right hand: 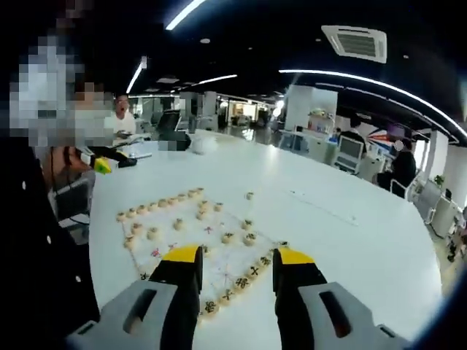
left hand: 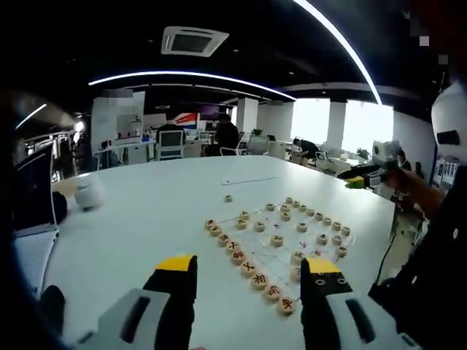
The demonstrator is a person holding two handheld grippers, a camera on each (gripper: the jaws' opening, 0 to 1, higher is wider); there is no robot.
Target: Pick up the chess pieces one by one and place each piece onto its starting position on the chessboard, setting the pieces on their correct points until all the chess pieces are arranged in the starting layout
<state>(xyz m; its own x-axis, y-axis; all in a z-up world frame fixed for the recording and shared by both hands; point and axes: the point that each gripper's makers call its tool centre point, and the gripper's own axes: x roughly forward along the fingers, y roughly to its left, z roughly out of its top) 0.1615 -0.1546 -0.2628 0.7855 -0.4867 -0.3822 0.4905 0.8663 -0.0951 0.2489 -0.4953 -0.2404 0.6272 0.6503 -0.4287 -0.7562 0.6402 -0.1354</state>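
Round wooden chess pieces with painted characters stand on a thin line-drawn board (left hand: 286,257) on the white table. One row of pieces (left hand: 248,266) runs along the board's near edge, another row (left hand: 315,215) along its far edge, with a few between. A single piece (left hand: 228,197) lies off the board, further out on the table. My left gripper (left hand: 249,271) hovers open above the near row, holding nothing. In the right gripper view, my right gripper (right hand: 237,264) hangs open over the board (right hand: 191,235), just above a row of pieces (right hand: 244,278). The lone piece (right hand: 249,195) sits beyond the board.
A white rounded object (left hand: 89,194) rests at the table's left, next to a dark laptop-like thing (left hand: 33,191). A person's hand holds the other gripper (left hand: 379,166) at the right table edge. Office desks, chairs and people fill the background. Wide bare tabletop (right hand: 343,240) surrounds the board.
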